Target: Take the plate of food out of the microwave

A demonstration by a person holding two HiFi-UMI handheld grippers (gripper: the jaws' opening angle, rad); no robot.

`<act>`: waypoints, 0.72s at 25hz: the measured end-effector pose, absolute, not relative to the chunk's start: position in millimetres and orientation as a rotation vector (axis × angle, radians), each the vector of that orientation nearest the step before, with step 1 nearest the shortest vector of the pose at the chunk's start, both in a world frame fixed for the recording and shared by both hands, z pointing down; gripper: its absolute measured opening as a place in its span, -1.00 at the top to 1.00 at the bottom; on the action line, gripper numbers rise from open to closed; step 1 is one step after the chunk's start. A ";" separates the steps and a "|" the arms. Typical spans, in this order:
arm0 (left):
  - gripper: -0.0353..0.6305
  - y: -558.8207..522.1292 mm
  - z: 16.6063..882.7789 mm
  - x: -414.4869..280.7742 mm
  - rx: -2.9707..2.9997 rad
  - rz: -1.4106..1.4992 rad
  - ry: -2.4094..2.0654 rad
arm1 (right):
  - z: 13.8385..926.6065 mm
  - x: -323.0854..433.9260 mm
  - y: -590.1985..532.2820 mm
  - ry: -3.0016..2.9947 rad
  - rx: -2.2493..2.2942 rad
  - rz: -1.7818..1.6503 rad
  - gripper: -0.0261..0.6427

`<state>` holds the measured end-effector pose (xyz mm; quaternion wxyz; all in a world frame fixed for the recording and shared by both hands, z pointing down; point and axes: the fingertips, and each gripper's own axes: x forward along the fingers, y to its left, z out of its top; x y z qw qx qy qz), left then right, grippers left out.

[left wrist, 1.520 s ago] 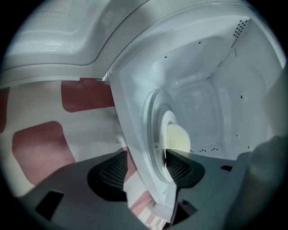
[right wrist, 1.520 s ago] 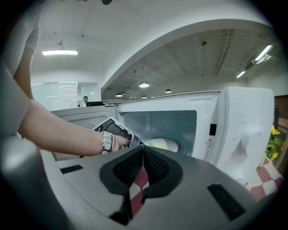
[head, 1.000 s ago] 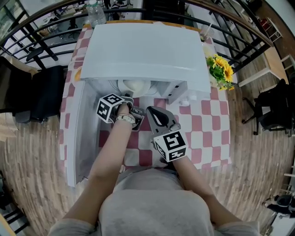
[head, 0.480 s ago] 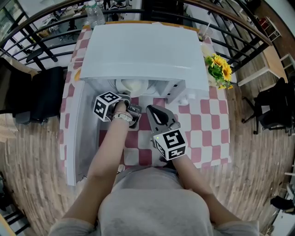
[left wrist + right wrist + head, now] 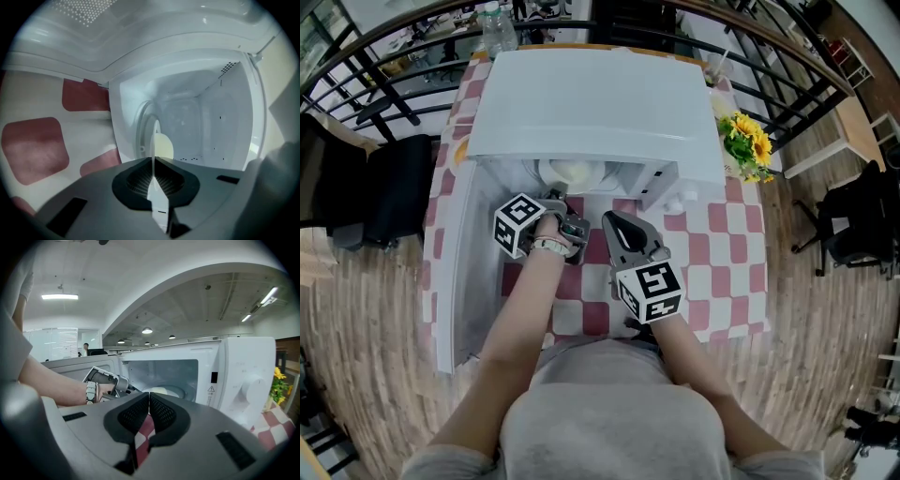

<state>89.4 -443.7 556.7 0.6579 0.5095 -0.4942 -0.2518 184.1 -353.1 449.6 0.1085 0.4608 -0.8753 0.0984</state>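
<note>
A white plate (image 5: 153,136) with a pale mound of food (image 5: 164,146) sits inside the open white microwave (image 5: 591,103); the food (image 5: 572,173) shows just under the oven's front edge in the head view. My left gripper (image 5: 153,176) reaches into the opening, its jaws closing tight on the plate's thin rim, which stands edge-on between the pads. My right gripper (image 5: 619,225) hovers shut and empty over the checked tablecloth (image 5: 722,244), in front of the oven. From the right gripper view I see the food (image 5: 161,391) and the left gripper (image 5: 119,383) at the cavity mouth.
The microwave door (image 5: 464,272) hangs wide open to the left, beside my left arm. Sunflowers (image 5: 748,145) stand right of the oven, a bottle (image 5: 497,28) behind it. A black chair (image 5: 384,187) and metal railings ring the small table.
My left gripper edged forward into the oven mouth and its jaws closed onto the plate rim. The right gripper stayed where it was.
</note>
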 end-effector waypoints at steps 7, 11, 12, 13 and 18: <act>0.85 -441.3 544.5 91.8 1.203 -0.612 -1.091 | 445.1 186.0 -351.8 -2.582 1.369 0.285 0.84; 0.85 -437.0 535.4 92.7 1.232 -0.633 -1.075 | 441.4 187.4 -350.4 -2.587 1.385 0.282 0.84; 0.85 -435.7 534.0 92.8 1.238 -0.635 -1.072 | 440.7 188.0 -349.9 -2.588 1.390 0.281 0.84; 0.85 -434.5 532.7 92.7 1.243 -0.637 -1.070 | 439.9 188.5 -349.4 -2.589 1.395 0.280 0.84; 0.85 -426.1 523.1 93.9 1.273 -0.653 -1.054 | 433.5 191.9 -345.3 -2.597 1.422 0.274 0.84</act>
